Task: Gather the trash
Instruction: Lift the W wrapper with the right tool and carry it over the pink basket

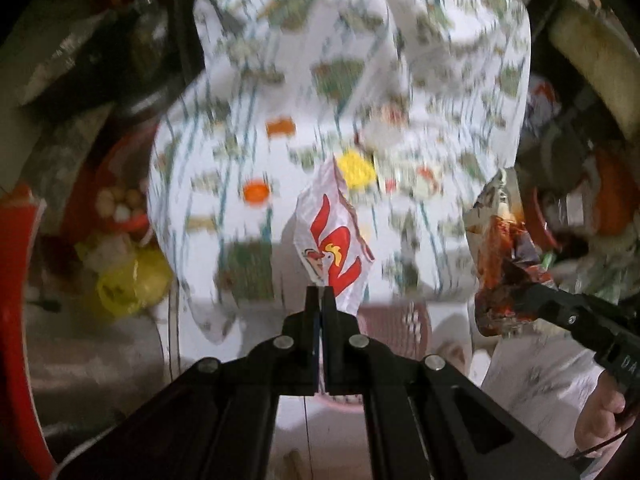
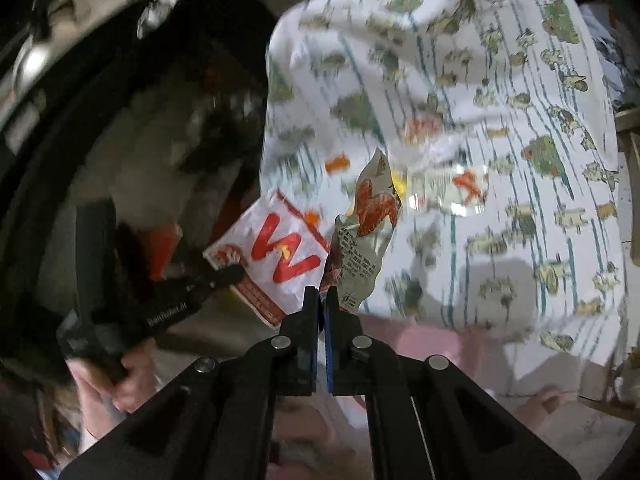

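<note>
My left gripper [image 1: 320, 292] is shut on a white paper bag with a red W logo [image 1: 334, 240], held up in the air. The bag also shows in the right wrist view [image 2: 280, 258], with the left gripper [image 2: 234, 274] clamped on its edge. My right gripper [image 2: 320, 294] is shut on a crumpled snack wrapper with a chicken-wing picture [image 2: 368, 232]. In the left wrist view that wrapper [image 1: 500, 264] hangs at the right, held by the right gripper [image 1: 520, 294]. Both pieces of trash hang over a table with a white patterned cloth [image 1: 360, 100].
A pink basket [image 1: 396, 328] sits below the table's edge. A yellow plastic bag [image 1: 128, 284] and a red bowl of food [image 1: 120, 204] lie at the left. A red object [image 1: 16, 280] stands at the far left. Small scraps [image 1: 356, 168] lie on the cloth.
</note>
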### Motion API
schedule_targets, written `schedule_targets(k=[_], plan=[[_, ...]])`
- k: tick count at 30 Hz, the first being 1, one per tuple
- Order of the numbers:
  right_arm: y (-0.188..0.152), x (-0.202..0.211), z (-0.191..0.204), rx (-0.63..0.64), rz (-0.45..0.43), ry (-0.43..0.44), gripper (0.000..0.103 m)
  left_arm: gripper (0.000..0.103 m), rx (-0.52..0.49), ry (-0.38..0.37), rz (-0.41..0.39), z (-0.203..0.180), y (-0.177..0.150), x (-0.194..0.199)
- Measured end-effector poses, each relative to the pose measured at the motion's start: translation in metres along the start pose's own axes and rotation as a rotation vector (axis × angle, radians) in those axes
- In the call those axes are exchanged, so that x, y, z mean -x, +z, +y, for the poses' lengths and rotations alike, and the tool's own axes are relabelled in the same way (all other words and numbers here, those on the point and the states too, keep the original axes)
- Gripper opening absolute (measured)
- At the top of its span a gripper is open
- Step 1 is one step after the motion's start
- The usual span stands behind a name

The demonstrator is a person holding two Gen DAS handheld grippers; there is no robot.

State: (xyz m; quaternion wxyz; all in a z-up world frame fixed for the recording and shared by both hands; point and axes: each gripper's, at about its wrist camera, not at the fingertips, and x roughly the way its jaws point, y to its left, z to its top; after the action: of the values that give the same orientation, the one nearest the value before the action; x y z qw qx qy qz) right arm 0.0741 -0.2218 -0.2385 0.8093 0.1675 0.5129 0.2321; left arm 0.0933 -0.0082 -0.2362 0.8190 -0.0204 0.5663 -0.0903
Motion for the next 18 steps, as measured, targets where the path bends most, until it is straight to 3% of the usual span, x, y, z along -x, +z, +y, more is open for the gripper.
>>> schedule_targets(k=[7, 15, 18], plan=[[-0.041, -0.053, -0.003, 0.027, 0.276, -0.070, 0.003, 0.001, -0.080, 0.019, 0.167, -0.016, -0.042, -0.034], [-0.058, -0.098, -0.043, -0.041, 0.416, -0.179, 0.003, 0.001, -0.073, 0.029, 0.306, -0.018, -0.061, -0.079], [-0.063, -0.121, -0.058, -0.089, 0.484, -0.155, 0.003, 0.001, -0.050, 0.007, 0.360, -0.015, -0.065, -0.100]])
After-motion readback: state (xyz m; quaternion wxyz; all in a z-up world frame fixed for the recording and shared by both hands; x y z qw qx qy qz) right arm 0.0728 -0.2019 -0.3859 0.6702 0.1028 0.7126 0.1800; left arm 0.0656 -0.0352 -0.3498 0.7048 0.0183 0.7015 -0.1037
